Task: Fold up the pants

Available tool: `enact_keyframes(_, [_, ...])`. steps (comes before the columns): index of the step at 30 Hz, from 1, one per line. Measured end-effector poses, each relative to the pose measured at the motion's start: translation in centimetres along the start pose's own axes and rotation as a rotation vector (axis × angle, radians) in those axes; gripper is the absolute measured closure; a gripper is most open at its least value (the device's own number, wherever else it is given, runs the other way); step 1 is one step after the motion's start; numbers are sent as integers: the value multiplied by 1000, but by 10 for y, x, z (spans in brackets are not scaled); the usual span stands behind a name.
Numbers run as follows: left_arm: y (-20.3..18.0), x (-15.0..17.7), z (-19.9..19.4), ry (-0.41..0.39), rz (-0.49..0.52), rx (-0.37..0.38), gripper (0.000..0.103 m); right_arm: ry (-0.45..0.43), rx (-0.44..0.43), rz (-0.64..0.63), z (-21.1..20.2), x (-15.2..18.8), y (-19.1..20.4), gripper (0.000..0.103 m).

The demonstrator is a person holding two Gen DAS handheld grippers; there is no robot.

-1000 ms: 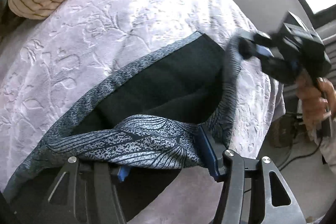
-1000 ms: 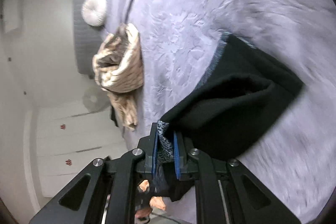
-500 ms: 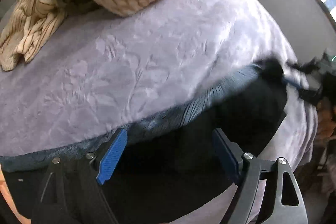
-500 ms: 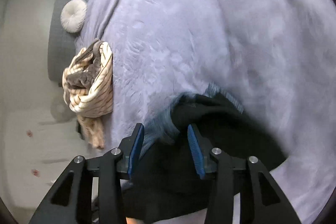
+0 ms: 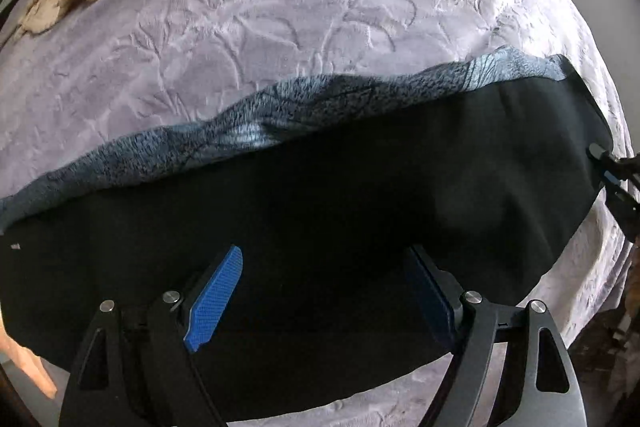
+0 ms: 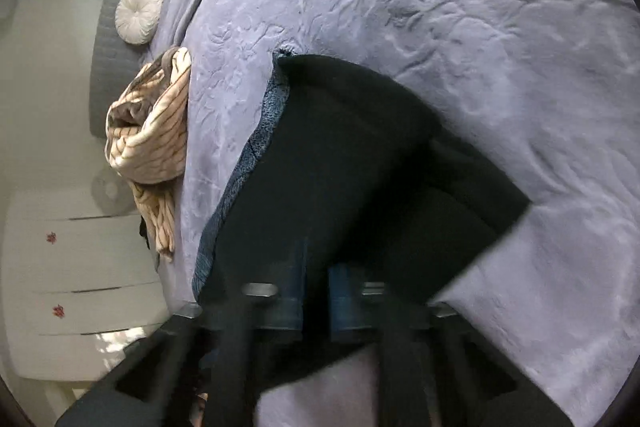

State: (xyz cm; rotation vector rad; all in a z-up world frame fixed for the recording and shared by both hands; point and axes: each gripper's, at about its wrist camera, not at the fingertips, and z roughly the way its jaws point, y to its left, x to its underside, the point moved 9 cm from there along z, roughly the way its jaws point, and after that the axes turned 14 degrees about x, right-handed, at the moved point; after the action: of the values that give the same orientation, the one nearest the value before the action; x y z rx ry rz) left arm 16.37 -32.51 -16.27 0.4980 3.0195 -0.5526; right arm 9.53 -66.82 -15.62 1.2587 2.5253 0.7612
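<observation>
**One pair of pants on a lilac bed**

Lies folded flat near the bed (image 5: 280, 11) edge: dark pants (image 5: 320, 211), blue-grey lining along one side. One striped cream garment (image 6: 152, 131) bunched at the far edge; one round white cushion (image 6: 139, 14) beyond. Left tongs (image 5: 324, 291) spread wide above the fabric. Right tongs (image 6: 318, 291) blurred, narrow gap, grip impossible to tell.

The pants (image 5: 360, 187) are black, with a band (image 5: 280, 119) of speckled blue-grey along the far edge, crossed by thin dark lines. The bedspread (image 5: 280, 7) under them is pale lilac, embossed with a leaf and stem pattern. Near its far edge lies a cream garment (image 6: 152, 131) with thin dark stripes. A round white cushion (image 6: 138, 13) sits against a grey quilted headboard (image 6: 108, 55). The left gripper (image 5: 324, 291) is black with bright blue pads (image 5: 216, 291).
</observation>
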Motion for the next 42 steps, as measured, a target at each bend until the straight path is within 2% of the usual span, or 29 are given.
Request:
enact_keyframes(1, [-1, -2, -2, -14, 5, -2, 19, -20, -22, -16, -10, 1, 7, 95])
enact_keyframes(3, [3, -3, -9, -50, 12, -23, 19, -37, 1, -71, -23, 8, 10, 95])
enact_keyframes(6, [18, 2, 3, -24, -12, -63, 19, 29, 136, -59, -14, 28, -29, 94])
enact_keyframes(7, [23, 5, 7, -13, -26, -74, 19, 61, 144, -45, -5, 34, -41, 94])
enact_keyframes(8, [28, 7, 9, -4, -44, -80, 19, 74, 112, -17, -1, 35, -46, 90])
enact_keyframes(9, [30, 6, 6, -12, -54, -79, 19, 69, 86, 7, -5, 34, -47, 82])
enact_keyframes(12, [29, 6, -7, -40, -39, -71, 19, 4, 143, -27, -33, 30, -44, 76])
enact_keyframes(14, [24, 4, -14, -54, -23, -60, 19, -68, 128, -108, -61, 29, -26, 76])
enact_keyframes(16, [16, -2, -13, -67, -10, -44, 19, -105, 102, -215, -74, 22, 7, 76])
enact_keyframes(18, [8, -16, -5, -80, -8, -44, 19, -113, 144, -315, -66, 14, 30, 76])
enact_keyframes(19, [0, -31, 5, -84, -15, -52, 19, -119, 195, -382, -52, 3, 42, 76])
enact_keyframes(21, [-2, -44, 19, -97, -36, -71, 19, -93, 279, -439, -18, -12, 48, 76])
enact_keyframes(22, [0, -53, 25, -117, -47, -93, 19, -76, 312, -453, 2, -21, 45, 76])
enact_keyframes(24, [8, -72, 30, -150, -49, -107, 15, -62, 365, -451, 26, -34, 33, 84])
enact_keyframes(28, [27, -100, 30, -191, -103, -102, 15, -158, 384, -394, 23, -70, 24, 88])
enact_keyframes(29, [36, -112, 29, -189, -121, -106, 15, -158, 380, -372, 21, -75, 21, 88])
enact_keyframes(31, [48, -114, 20, -188, -175, -81, 15, -145, 363, -333, 16, -75, 21, 84])
enact_keyframes(35, [77, -104, -14, -203, -122, -126, 15, -152, 335, -302, -10, -53, 22, 80])
enact_keyframes(39, [117, -62, -48, -187, -96, -189, 15, -80, 187, -291, -19, -1, 47, 79])
enact_keyframes(42, [149, -35, -61, -166, -128, -223, 15, 21, 55, -324, -13, 65, 73, 76])
